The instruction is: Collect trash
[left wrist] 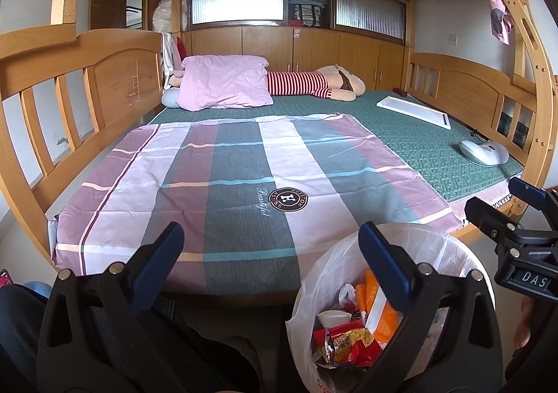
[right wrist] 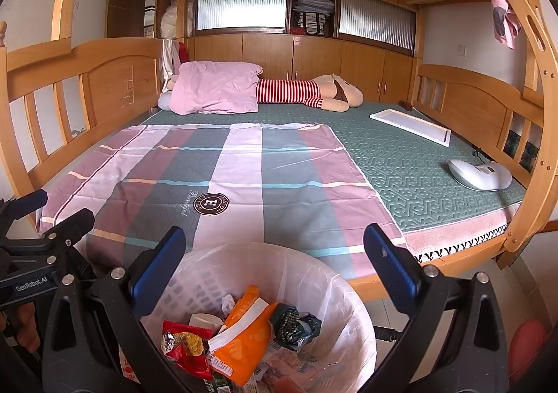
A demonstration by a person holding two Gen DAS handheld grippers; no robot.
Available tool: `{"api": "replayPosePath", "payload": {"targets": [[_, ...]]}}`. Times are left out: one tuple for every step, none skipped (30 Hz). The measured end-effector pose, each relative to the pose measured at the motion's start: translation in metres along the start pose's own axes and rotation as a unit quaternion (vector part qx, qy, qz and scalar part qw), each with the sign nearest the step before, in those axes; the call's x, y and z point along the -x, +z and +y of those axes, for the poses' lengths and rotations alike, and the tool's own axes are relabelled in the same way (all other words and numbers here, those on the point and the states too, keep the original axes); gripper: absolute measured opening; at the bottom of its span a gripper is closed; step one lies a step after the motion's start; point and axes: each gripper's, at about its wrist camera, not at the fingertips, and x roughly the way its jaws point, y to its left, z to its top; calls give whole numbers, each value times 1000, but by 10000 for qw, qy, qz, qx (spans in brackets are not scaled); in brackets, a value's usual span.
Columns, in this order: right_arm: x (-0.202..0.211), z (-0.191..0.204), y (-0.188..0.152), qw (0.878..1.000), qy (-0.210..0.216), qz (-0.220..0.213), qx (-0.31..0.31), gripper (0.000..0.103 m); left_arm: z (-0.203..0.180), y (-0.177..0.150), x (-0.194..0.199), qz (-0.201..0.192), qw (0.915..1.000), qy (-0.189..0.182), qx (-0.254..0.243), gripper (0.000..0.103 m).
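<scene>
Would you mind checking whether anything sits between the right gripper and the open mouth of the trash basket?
Nothing visible does. The right gripper is open and empty just above the trash basket, whose bag-lined mouth is uncovered. Inside lie an orange packet and a red wrapper. The left gripper is off to the side.

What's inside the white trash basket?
The trash basket, lined with a clear bag, holds an orange packet, red snack wrappers, a dark crumpled wrapper and a white paper cup. Whatever lies beneath that pile is covered.
</scene>
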Motion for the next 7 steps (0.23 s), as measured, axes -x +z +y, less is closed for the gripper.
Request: {"api": "replayPosePath", "payload": {"targets": [[0,0,0,10000,-1,-1,-1,100,0,0,0,8,10000,2,13,100],[0,0,0,10000,-3,0,-2,100,1,0,0,14,10000,8,28,100],[0,0,0,10000,-2,2,-6,100,1,0,0,17,10000,16,36,100],[0,0,0,10000,0,4,-5,100,1,1,0,22,10000,25,47,100],[0,0,0,10000,0,7,-7,100,2,0,0,28,10000,31,57,100],[-1,-1,0,10000,2,8,-8,100,2,1,0,32,10000,34,59,100],[-1,0,0,10000,2,10,-12,100,2,1,0,34,10000,37,61,100]]}}
